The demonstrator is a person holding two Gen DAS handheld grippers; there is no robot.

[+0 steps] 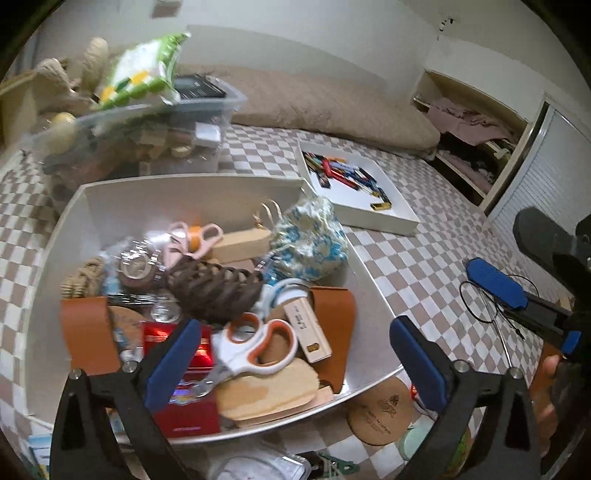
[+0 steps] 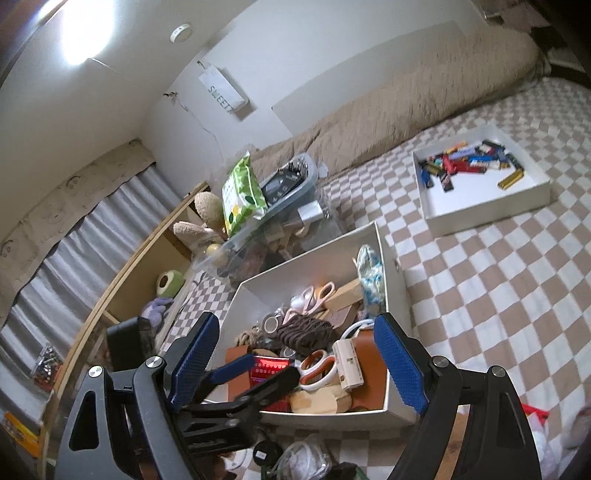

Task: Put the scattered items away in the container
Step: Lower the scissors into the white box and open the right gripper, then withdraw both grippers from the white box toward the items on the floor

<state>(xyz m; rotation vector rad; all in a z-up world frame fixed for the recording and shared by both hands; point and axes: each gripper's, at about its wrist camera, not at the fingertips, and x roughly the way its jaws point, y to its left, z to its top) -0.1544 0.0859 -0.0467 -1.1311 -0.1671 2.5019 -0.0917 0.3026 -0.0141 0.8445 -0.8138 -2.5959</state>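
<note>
Left gripper point(image 1: 295, 354) jaws wide, empty, above white box point(image 1: 192, 184). Cork coaster point(image 1: 380, 413) below right jaw: probably light, stiff; grip by edge.

A bedroom in a home. Bed spread with a beige-and-white checkered sheet point(image 2: 480, 295), a rolled tan fleece blanket point(image 2: 406, 99) laid along the wall. Beside the bed, a low wooden shelf point(image 2: 147, 251) with plush toys point(image 2: 201, 218), under a gray pleated curtain point(image 2: 74, 236). On the far side, an open closet point(image 1: 476, 129) stuffed with folded clothes. A "SWEET" hanging sign point(image 2: 223, 95) on the white wall, round ceiling light point(image 2: 83, 31) glowing overhead. Household clutter heaped in a white cardboard box point(image 1: 192, 195) and a clear plastic bin point(image 1: 147, 147) right on the mattress.
</note>
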